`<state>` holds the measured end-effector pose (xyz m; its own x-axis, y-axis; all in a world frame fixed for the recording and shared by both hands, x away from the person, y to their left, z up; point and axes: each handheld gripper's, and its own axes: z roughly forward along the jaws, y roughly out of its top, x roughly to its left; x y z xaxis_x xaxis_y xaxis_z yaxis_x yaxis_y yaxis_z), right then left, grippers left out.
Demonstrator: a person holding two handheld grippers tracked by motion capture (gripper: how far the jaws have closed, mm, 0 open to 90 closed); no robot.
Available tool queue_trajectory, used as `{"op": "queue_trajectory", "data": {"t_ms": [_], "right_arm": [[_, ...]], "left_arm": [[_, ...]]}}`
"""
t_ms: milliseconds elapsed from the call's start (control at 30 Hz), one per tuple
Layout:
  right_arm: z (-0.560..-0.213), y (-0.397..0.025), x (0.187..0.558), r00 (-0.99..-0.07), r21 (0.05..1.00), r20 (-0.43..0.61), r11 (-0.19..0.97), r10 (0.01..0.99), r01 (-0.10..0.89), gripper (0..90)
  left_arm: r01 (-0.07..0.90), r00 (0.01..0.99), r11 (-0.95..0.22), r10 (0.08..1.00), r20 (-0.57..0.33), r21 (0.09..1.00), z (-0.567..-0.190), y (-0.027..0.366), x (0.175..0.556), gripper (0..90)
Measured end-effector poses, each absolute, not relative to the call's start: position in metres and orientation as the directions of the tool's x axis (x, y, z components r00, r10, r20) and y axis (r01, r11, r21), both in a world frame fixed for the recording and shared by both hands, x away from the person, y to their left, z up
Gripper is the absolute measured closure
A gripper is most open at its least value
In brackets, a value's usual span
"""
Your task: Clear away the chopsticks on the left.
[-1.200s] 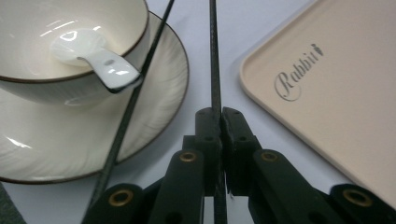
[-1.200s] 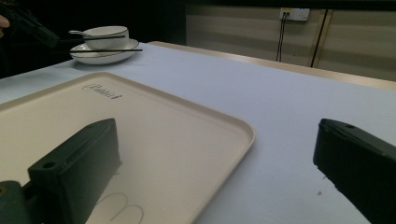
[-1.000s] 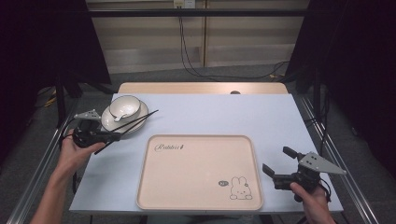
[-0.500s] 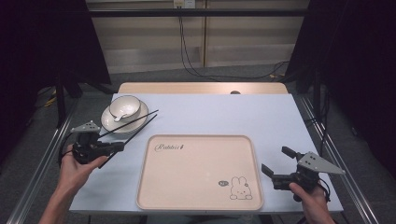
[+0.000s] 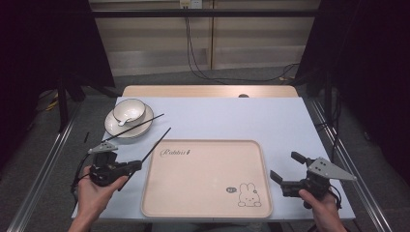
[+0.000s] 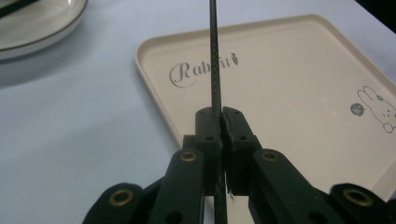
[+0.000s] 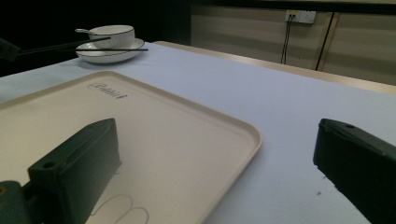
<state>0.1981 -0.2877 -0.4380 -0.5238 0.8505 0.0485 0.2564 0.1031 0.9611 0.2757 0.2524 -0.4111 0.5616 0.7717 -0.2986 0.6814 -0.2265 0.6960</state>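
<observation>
A: What sits at the far left of the table (image 5: 217, 121)?

B: A plate (image 5: 116, 129) with a bowl (image 5: 129, 110) on it, a spoon (image 5: 123, 120) in the bowl, and one chopstick (image 5: 140, 124) lying across the plate's rim.

A: And the left gripper (image 5: 138, 165)?

B: Clenched on a second chopstick (image 6: 215, 65), just left of the tray (image 5: 203, 203); the stick reaches over the tray's corner by the "Rabbit" lettering.

A: Anything in the tray?

B: Nothing, just its printed rabbit.

A: The right gripper (image 5: 285, 170)?

B: Released, jaws wide apart, at the tray's right edge.
</observation>
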Motion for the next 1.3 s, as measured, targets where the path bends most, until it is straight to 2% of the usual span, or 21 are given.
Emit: {"op": "queue_trajectory", "data": {"t_ms": [167, 400, 767, 1167, 1300], "right_arm": [[-0.438, -0.288, 0.198, -0.526, 0.96, 0.051, 0.103, 0.849, 0.26, 0.4], [-0.438, -0.288, 0.198, -0.521, 0.961, 0.045, 0.105, 0.852, 0.256, 0.3], [-0.438, -0.287, 0.198, -0.527, 0.961, 0.041, 0.112, 0.849, 0.254, 0.3], [-0.438, -0.287, 0.198, -0.528, 0.96, 0.042, 0.112, 0.848, 0.255, 0.4], [-0.438, -0.287, 0.198, -0.526, 0.961, 0.041, 0.111, 0.85, 0.254, 0.4]], "left_arm": [[0.696, 0.527, -0.192, 0.791, -0.311, 0.692, -0.413, 0.241, 0.267, 86.1], [0.73, 0.431, -0.117, 0.844, -0.32, 0.674, -0.422, 0.224, 0.258, 86.0], [0.785, 0.339, -0.108, 0.899, -0.277, 0.61, -0.444, 0.21, 0.257, 85.9], [0.823, 0.309, -0.131, 0.919, -0.243, 0.552, -0.457, 0.202, 0.263, 85.8], [0.833, 0.307, -0.126, 0.916, -0.26, 0.539, -0.459, 0.2, 0.264, 85.6]]}}
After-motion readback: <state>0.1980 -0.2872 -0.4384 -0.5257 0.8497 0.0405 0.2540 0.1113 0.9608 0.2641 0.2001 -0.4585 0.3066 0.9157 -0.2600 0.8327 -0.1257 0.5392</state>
